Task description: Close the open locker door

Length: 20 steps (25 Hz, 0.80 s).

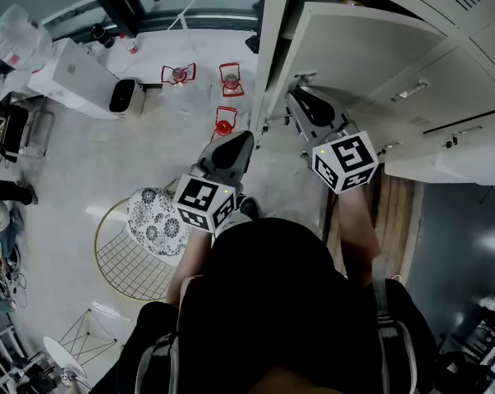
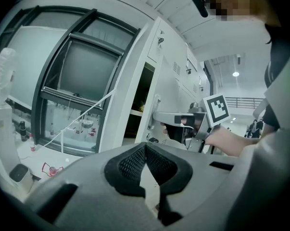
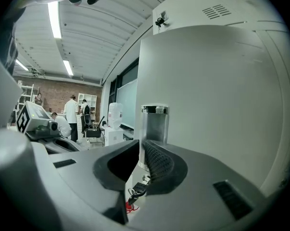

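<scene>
The open locker door (image 1: pixel 370 48) is a pale grey panel swung out from the bank of lockers (image 1: pixel 444 23). It fills the right gripper view (image 3: pixel 212 105), with a chrome handle plate (image 3: pixel 155 124) at its edge and keys (image 3: pixel 136 192) hanging below. My right gripper (image 1: pixel 299 98) points at that edge. A narrow gap shows between its jaws (image 3: pixel 141 150), with the handle and keys seen just beyond. The left gripper view shows it (image 2: pixel 176 119) reaching the door edge. My left gripper (image 1: pixel 245 138) hangs left of the lockers, its pads (image 2: pixel 145 150) closed together on nothing.
Red lantern-like objects (image 1: pixel 229 79) stand on the floor by the window. A round wire chair with a patterned cushion (image 1: pixel 153 216) is at my left. White boxes (image 1: pixel 75 76) sit further left. People (image 3: pixel 70 114) and a water dispenser (image 3: pixel 115 115) are across the room.
</scene>
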Tool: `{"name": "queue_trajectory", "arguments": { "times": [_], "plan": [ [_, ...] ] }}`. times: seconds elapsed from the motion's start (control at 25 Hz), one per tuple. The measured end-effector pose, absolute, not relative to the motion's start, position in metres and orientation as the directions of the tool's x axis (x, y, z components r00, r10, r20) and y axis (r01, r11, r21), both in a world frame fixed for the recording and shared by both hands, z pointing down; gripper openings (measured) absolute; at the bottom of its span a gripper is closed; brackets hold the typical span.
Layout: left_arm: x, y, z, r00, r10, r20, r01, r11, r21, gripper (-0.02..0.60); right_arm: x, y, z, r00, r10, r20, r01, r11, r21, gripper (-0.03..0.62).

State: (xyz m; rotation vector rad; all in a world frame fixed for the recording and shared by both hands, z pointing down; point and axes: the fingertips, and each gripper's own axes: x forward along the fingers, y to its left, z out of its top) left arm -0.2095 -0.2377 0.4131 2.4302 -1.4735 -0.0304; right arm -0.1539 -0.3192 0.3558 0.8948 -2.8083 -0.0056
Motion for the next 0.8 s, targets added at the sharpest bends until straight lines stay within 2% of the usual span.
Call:
{"name": "queue_trajectory", "arguments": {
  "times": [0.8],
  "plan": [
    [-0.228, -0.240, 0.418, 0.479, -0.868, 0.134, -0.860, -0.433, 0.270, 0.017, -0.172, -0.366, 0.356, -0.735, -0.657, 0.169, -0.654, 0.752, 0.079, 0.038]
  ]
}}
